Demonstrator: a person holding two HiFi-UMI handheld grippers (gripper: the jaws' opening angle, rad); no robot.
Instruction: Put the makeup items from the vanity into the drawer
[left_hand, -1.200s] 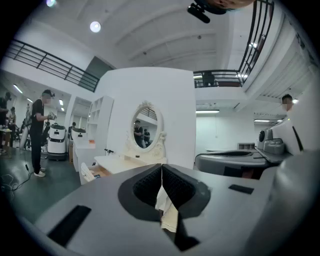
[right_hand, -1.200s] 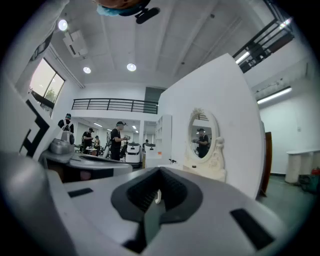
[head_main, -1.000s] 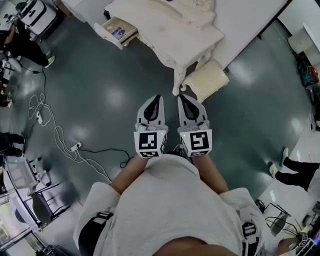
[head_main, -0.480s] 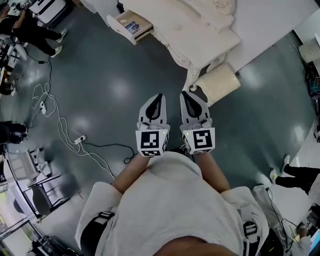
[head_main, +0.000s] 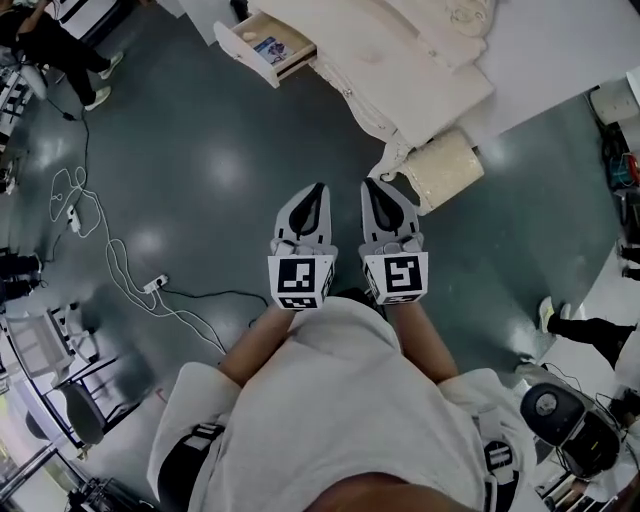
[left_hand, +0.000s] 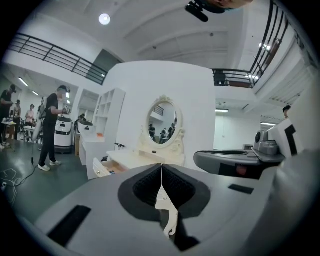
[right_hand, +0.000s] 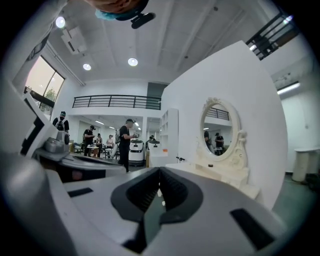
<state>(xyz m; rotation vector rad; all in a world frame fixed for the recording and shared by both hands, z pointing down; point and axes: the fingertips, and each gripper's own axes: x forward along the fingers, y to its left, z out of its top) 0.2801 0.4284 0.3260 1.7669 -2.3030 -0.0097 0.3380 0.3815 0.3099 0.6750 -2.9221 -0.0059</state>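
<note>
You stand well back from the vanity, so both grippers sit side by side just ahead of your body, probably only being carried for the approach. The left gripper has its jaws pressed together with nothing between them. The right gripper is likewise closed and empty. The drawer juts open at the vanity's left end, a printed item lying inside. Any makeup items on the surface are too small to make out.
</note>
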